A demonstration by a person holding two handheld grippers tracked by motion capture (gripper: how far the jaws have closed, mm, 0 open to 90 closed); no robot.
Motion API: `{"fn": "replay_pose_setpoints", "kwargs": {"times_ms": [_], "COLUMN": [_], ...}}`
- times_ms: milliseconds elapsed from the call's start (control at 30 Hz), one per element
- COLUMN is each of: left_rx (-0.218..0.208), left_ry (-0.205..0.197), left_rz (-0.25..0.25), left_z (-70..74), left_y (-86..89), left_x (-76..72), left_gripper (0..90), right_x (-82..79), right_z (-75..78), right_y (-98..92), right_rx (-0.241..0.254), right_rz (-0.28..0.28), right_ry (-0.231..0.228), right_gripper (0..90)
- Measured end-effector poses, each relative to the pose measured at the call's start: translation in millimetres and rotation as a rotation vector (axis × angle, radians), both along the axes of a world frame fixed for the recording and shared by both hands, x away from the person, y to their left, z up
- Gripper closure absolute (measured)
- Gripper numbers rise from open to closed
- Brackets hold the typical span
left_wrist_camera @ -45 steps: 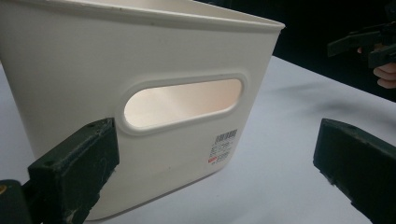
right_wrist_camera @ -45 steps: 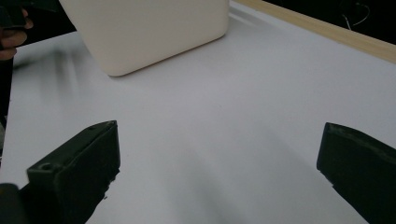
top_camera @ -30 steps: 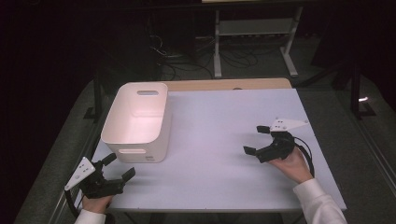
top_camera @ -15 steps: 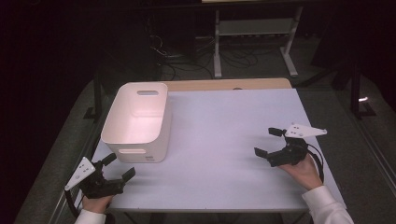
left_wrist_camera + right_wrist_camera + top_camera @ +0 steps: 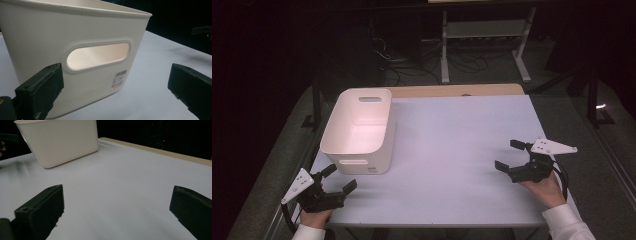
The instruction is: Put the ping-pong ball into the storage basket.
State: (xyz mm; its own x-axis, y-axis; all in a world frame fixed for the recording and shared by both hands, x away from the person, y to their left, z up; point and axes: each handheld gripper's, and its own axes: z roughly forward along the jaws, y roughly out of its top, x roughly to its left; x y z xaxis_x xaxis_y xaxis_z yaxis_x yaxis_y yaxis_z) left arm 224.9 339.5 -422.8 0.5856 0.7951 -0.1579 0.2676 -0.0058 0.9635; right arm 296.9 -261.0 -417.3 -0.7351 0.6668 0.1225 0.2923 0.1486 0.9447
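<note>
One white bin [image 5: 361,131] stands at the table's [image 5: 452,150] left edge. Two grippers: the left gripper [image 5: 333,182] at the near-left corner just short of the bin, the right gripper [image 5: 510,156] near the right edge, both with jaws spread apart and holding nothing.

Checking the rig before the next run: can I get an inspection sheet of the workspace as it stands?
Surface: white table, bare apart from the bin; a wooden strip runs along its far edge.
Job's things: white bin upright at the far left, looks empty, handle slot and barcode label on the near end.
Clutter: nothing seen.
Grippers: left claw open, just short of the bin's near end, holding nothing; right claw open over bare table at the right, holding nothing.
Cables: one trails from the right claw; a tangle on the floor beyond the table.
Surroundings: dark room, metal stand behind the table.
</note>
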Motion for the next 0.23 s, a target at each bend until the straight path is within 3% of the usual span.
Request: {"fn": "replay_pose_setpoints", "kwargs": {"times_ms": [233], "left_rx": [-0.010], "left_ry": [-0.010], "left_rz": [-0.003], "left_z": [1.1], "left_y": [1.0], "left_x": [-1.4], "left_gripper": [0.0], "right_x": [-4.1], "right_z": [0.2], "right_y": [6.6], "right_rx": [-0.027], "right_rz": [0.005], "right_ry": [-0.006], "right_gripper": [0.0]}}
